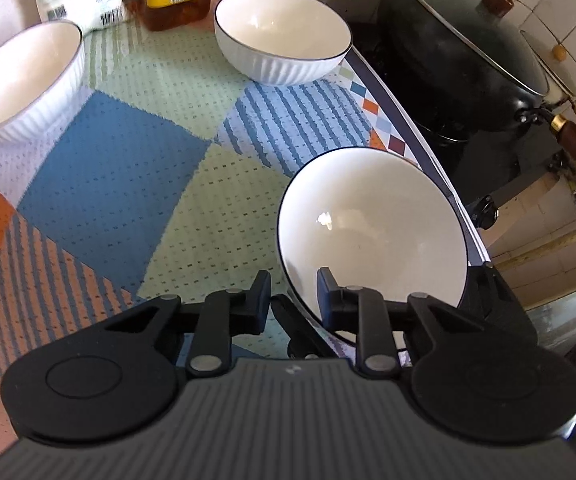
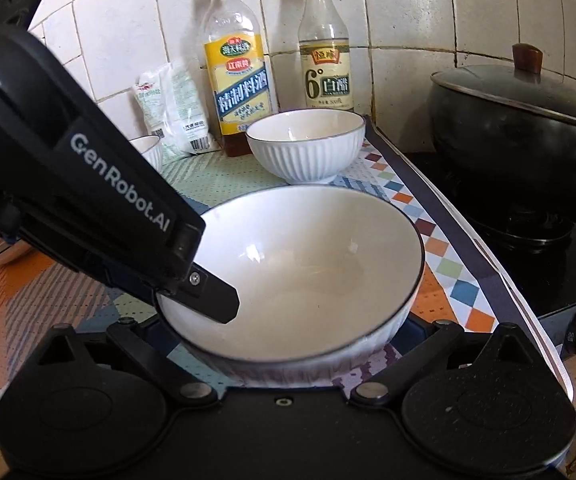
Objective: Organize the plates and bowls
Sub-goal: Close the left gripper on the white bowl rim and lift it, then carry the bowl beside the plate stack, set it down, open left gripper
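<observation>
A large white bowl with a dark rim [image 1: 372, 236] [image 2: 308, 276] is near the mat's right edge. My left gripper [image 1: 292, 300] straddles its near-left rim, one finger inside and one outside, shut on it; this also shows in the right wrist view [image 2: 207, 300]. My right gripper [image 2: 283, 340] is spread wide around the bowl's near side; its fingertips are hidden under the bowl. A second ribbed white bowl [image 1: 281, 36] [image 2: 306, 144] stands at the back. A third bowl [image 1: 23, 80] [image 2: 147, 150] stands at the left.
A patterned mat [image 1: 127, 168] covers the counter. Two bottles [image 2: 237, 76] [image 2: 326, 52] and a white packet [image 2: 173, 112] stand against the tiled wall. A black lidded wok [image 1: 468, 64] [image 2: 524, 128] sits on the stove at the right.
</observation>
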{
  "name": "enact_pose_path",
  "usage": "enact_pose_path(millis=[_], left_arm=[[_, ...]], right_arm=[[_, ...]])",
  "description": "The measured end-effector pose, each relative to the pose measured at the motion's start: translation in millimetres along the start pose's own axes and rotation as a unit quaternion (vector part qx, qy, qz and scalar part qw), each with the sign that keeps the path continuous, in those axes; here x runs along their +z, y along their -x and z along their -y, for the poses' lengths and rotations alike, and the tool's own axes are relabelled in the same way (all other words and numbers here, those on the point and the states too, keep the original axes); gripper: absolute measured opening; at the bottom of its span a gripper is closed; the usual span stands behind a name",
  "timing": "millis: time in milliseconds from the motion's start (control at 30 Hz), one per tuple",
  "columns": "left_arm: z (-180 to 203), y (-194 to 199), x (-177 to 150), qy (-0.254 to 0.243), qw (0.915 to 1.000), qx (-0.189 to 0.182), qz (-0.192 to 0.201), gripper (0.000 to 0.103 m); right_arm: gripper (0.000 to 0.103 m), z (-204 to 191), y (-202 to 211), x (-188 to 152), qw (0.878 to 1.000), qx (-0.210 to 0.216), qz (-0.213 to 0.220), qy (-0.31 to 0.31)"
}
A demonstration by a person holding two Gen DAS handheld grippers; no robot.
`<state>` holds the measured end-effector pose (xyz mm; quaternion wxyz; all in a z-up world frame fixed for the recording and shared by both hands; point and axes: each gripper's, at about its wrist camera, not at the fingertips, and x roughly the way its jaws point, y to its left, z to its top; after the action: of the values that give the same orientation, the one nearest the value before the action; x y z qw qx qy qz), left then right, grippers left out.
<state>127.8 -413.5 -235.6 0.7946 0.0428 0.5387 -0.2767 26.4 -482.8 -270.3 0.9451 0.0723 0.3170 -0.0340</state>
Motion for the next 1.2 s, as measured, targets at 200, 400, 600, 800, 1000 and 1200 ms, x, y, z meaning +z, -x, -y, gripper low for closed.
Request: enact_pose_path(millis=[200, 400, 600, 800, 1000, 1200], left_arm=[[-4, 17, 0, -0.017, 0.9998, 0.008, -0.007, 0.023], [-17, 39, -12, -0.022, 0.9994, 0.019, 0.017, 0.022], [-52, 65, -32, 0.017, 0.9990, 0.034, 0.024, 0.022], [-93, 92, -55, 0.058, 0.9949, 0.066, 0.050, 0.022], [-136, 97, -70, 0.110, 0.9906, 0.071, 0.041, 0.022], [-156, 102, -75, 0.109, 0.9875, 0.092, 0.066, 0.022]], right_arm=[[0.102, -14, 10, 3, 1.000, 0.014, 0.000, 0.010], [0.102, -31, 16, 1, 0.999, 0.035, 0.018, 0.013], [0.102, -68, 19, 2, 0.997, 0.068, 0.011, 0.048], [0.102, -111, 13, 4, 0.991, 0.115, 0.011, 0.074], [0.102, -148, -1, -9, 0.983, 0.147, 0.004, 0.109], [0.102, -170, -18, -7, 0.980, 0.157, 0.010, 0.117]])
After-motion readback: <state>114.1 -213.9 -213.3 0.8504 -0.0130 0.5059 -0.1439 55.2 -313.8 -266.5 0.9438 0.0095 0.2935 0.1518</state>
